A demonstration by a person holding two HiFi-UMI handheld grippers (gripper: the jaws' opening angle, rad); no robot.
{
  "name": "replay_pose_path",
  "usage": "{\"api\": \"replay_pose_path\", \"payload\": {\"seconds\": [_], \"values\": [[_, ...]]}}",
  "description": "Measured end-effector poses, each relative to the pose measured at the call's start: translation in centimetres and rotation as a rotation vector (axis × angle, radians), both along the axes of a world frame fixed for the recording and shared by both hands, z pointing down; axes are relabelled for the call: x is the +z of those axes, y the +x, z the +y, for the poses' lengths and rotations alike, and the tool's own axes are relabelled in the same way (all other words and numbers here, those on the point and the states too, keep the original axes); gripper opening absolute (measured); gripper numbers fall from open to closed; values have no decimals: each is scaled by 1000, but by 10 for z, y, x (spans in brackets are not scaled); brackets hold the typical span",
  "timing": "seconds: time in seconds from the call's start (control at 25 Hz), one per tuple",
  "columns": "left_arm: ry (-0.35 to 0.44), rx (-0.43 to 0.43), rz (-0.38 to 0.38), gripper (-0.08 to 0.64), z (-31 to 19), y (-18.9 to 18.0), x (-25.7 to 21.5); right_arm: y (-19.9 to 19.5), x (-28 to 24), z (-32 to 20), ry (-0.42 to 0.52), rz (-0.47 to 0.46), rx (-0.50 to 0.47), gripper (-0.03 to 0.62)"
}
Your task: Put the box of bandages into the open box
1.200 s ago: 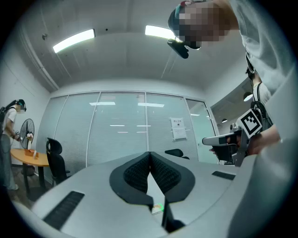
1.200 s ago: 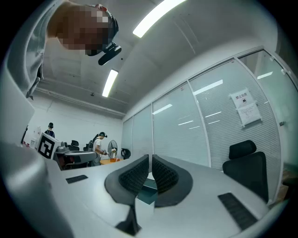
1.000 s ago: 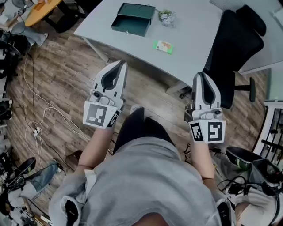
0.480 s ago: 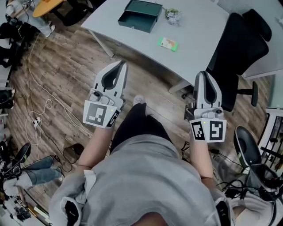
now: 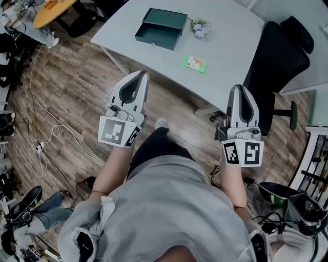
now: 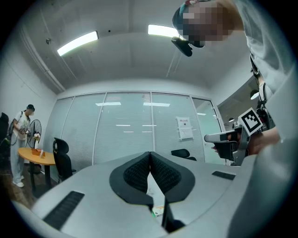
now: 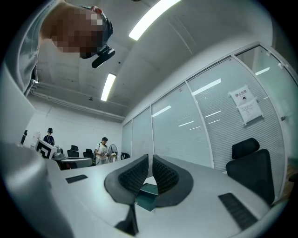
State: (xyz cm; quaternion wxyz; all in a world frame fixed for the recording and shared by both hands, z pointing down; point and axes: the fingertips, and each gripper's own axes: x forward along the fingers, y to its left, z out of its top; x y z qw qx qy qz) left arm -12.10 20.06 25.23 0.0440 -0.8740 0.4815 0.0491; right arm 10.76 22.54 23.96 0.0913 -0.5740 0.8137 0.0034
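The open dark green box [image 5: 161, 28] sits on the grey table [image 5: 230, 46] at the far side. A small green box of bandages [image 5: 195, 63] lies nearer the table's front edge, apart from it. Both grippers hang over the wooden floor, short of the table, held in front of the person's body. My left gripper [image 5: 141, 74] is shut and empty, and a bit of the bandage box [image 6: 158, 211] shows below its jaws. My right gripper [image 5: 239, 87] is shut and empty too, with the green box [image 7: 148, 189] visible behind its jaws.
A black office chair [image 5: 277, 56] stands at the table's right end, close to my right gripper. A small crumpled clear object [image 5: 201, 28] lies beside the open box. Cables [image 5: 46, 128] run across the wooden floor at left. An orange round table [image 5: 51, 10] is at top left.
The table and its boxes have shifted slightly in the head view as the person moved. Both grippers stay shut and hold about the same place in front of the body.
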Motion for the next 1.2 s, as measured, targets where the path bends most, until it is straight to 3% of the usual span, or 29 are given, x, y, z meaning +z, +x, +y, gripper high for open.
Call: {"api": "replay_pose_path", "payload": {"seconds": [0.28,0.6,0.88,1.2], "values": [[20,74,14,20,-86,-11,-17,-11,-25,-72,35,1,73,57],[-2,155,-2,20,-151,-15,-15,-30,-23,-129,8,-30,107,57],[-61,127,7,20,-177,-17,6,-37,-11,-167,-28,-11,60,57],[-48,46,14,20,-206,4,4,-18,-14,-217,-8,-14,-25,57]]}}
